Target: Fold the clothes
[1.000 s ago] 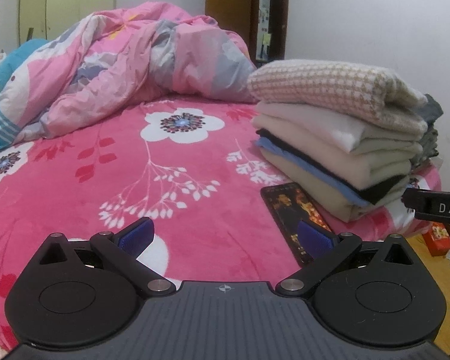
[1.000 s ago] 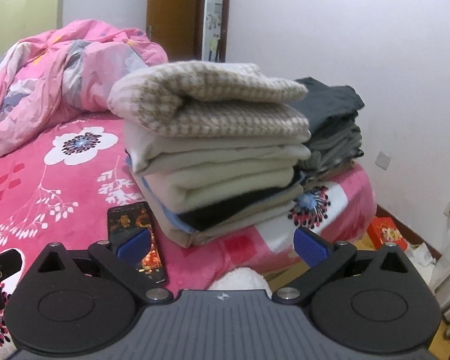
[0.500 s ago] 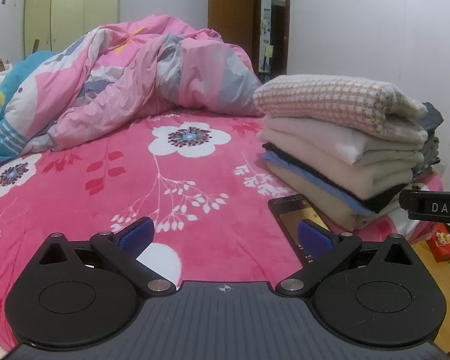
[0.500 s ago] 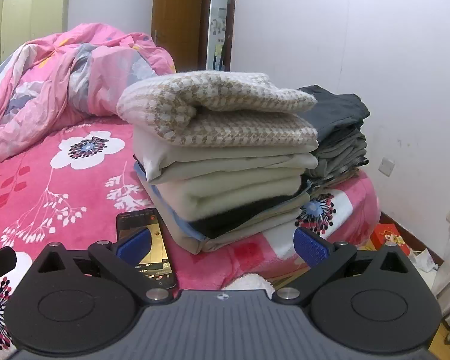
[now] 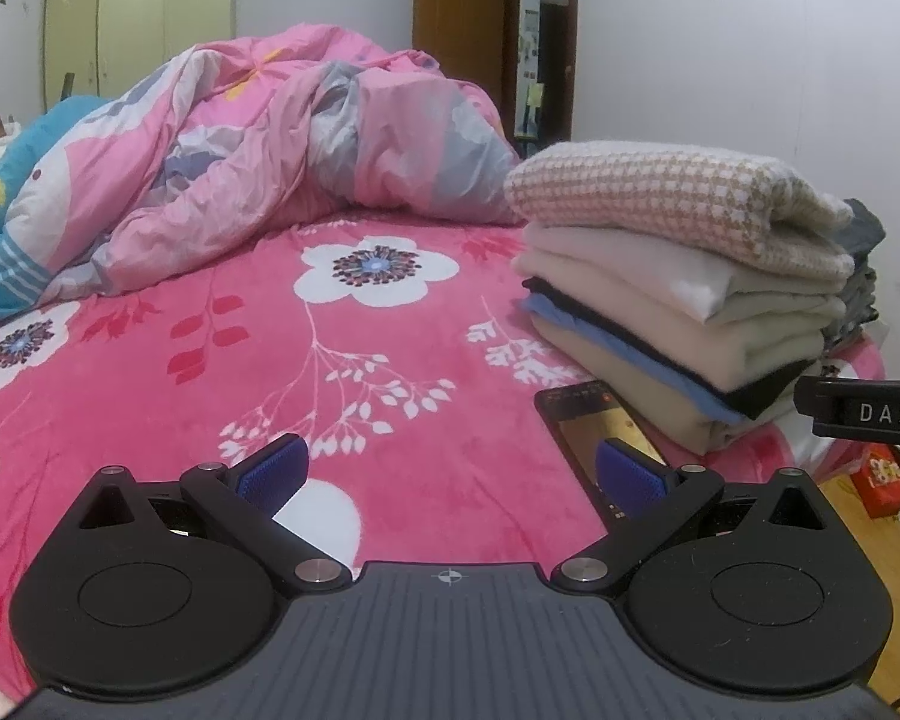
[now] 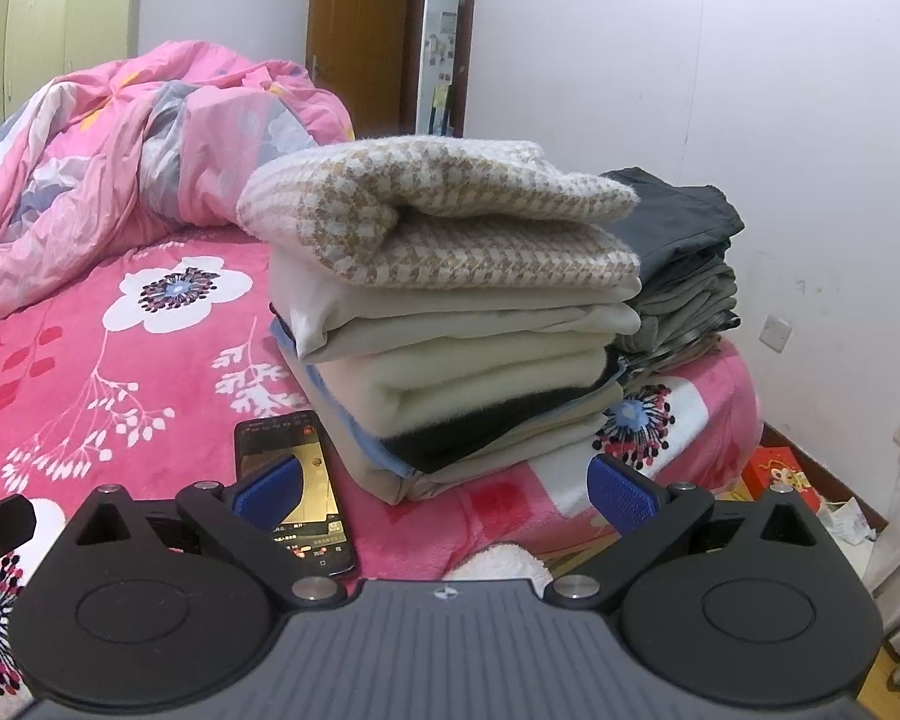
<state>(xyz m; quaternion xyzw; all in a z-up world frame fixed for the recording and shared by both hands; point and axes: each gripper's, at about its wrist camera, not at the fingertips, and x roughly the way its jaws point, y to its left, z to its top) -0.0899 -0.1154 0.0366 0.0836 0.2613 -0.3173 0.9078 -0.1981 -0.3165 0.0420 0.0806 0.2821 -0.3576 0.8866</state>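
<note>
- Over the last second both views have tilted up and drawn back a little from the bed (image 5: 390,432): the stack (image 6: 450,324) sits lower in each view and more wall shows above it; the phone (image 6: 297,480) screen has gone from a dark patterned picture to a lit yellowish one
- Nothing on the bed itself has shifted; the stack reads as finished, so I judge this a pause between garments or the end of the job
- Left gripper (image 5: 447,471): blue pads spread wide apart, nothing between them, hovering over bare pink sheet
- Right gripper (image 6: 444,489): pads likewise wide apart and empty
- The stack lies ahead of the right gripper and ahead to the right of the left one, near but clear of both, houndstooth knit (image 6: 438,210) on top
- A second pile of dark folded clothes (image 6: 684,264) sits just behind it, by the wall
- No loose garment shows within reach; the rumpled quilt (image 5: 258,162) lies well apart at the far side
</note>
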